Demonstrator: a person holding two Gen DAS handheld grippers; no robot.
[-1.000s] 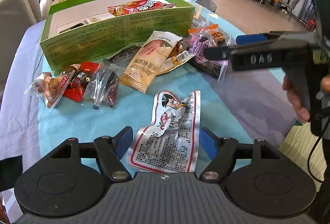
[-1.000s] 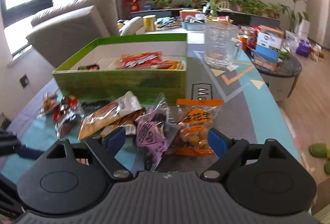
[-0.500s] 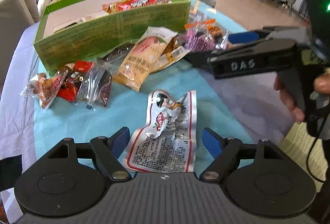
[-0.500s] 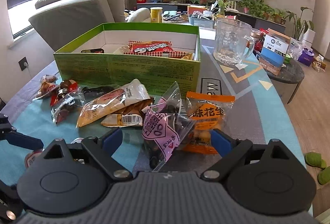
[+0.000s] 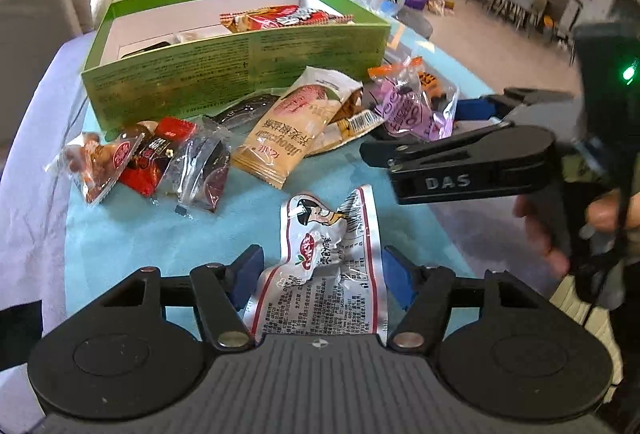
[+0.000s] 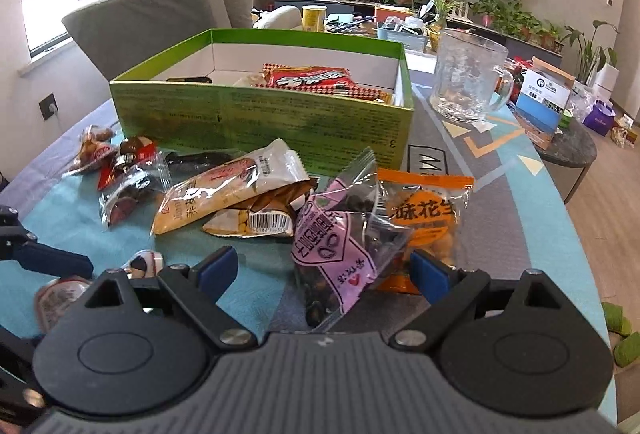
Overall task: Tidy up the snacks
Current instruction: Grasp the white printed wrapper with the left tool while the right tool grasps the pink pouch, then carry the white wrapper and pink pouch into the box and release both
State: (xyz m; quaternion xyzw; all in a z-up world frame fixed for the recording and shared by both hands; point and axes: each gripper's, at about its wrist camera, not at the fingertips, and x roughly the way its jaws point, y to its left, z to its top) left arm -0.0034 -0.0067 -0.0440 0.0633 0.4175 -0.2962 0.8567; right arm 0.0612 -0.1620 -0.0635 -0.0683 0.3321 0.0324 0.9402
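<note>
Between the blue pads of the left gripper lies a crumpled white-and-red snack packet, flat on the teal tablecloth. The jaws are closing, but neither pad appears to press the foil yet, so nothing is grasped. Ahead of this claw stands the green box, already holding a red packet; loose snacks lie between claw and box. The slick, wrinkled foil may buckle or slide out if the pads catch only its edge.

In the right wrist view, the right gripper is released, jaws apart around a pink-labelled clear bag, with an orange peanut packet touching that bag on the claw's right side. Closing here could snag both bags at once, or drag the orange one along. Further ahead and to the right stands a glass mug, close to the box, which a careless carry might knock.
</note>
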